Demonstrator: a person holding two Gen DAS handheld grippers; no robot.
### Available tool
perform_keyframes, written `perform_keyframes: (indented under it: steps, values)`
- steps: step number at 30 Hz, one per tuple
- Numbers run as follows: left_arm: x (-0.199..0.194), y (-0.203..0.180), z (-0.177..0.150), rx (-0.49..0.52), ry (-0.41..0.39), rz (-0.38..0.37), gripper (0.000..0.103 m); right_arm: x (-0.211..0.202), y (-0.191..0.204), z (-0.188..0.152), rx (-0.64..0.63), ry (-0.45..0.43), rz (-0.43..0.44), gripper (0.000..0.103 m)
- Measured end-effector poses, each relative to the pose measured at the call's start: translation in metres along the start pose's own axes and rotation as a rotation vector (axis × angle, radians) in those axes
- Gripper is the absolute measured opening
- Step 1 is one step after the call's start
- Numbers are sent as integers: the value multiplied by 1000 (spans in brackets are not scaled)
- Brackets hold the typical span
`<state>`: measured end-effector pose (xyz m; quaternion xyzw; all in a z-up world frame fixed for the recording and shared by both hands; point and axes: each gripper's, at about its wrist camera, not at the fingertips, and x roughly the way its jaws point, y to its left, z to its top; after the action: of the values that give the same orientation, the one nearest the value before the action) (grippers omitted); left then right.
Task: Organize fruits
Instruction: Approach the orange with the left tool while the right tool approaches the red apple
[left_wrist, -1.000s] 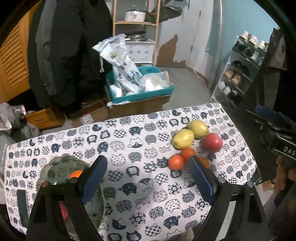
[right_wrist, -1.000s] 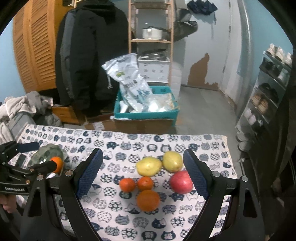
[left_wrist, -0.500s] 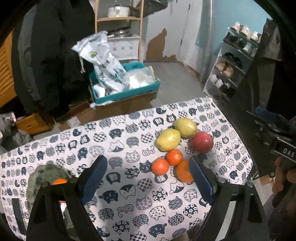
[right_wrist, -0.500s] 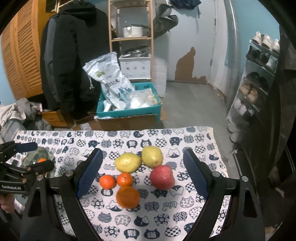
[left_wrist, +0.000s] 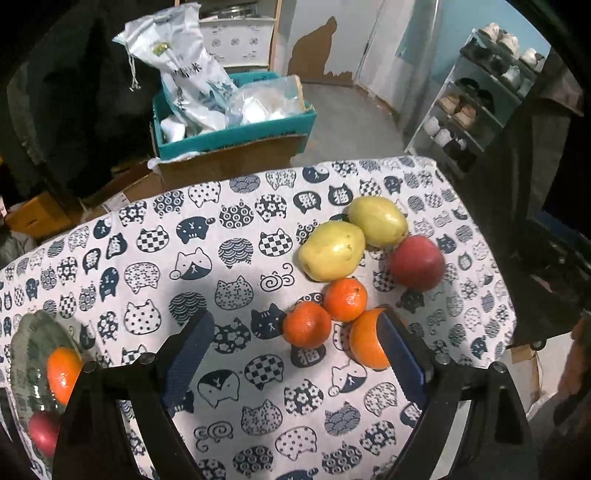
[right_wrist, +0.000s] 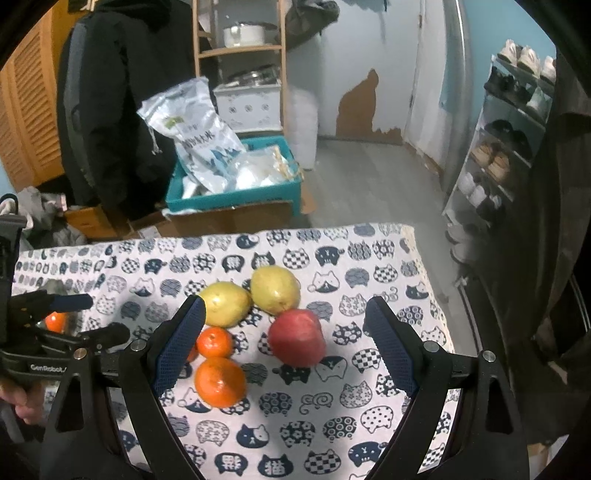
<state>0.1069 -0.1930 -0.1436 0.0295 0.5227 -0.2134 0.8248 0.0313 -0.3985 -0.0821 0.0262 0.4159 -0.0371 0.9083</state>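
Cat-print tablecloth (left_wrist: 229, 236): loose pile of two yellow-green pears, red apple (right_wrist: 296, 341) and orange mandarins, right end. Green glass plate (left_wrist: 27, 343), far left, apparently the collection point. Left gripper (left_wrist: 293, 354) and right gripper (right_wrist: 284, 343) spread wide, empty, angled down for pickup.

Both wrist cams look steeply down along their own fingers at the cat-print tablecloth (left_wrist: 236, 236), fairly close. Shared: fruit pile (left_wrist: 354, 280) (right_wrist: 258, 321) between/ahead of fingers, teal crate (right_wrist: 236, 192) beyond.
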Motion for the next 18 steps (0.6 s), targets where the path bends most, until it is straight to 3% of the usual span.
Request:
perform_keyframes:
  steps: [18]
  values:
    - [76,-5,-14,44,127,10,90,34,-17,-8,31,71,-8,87]
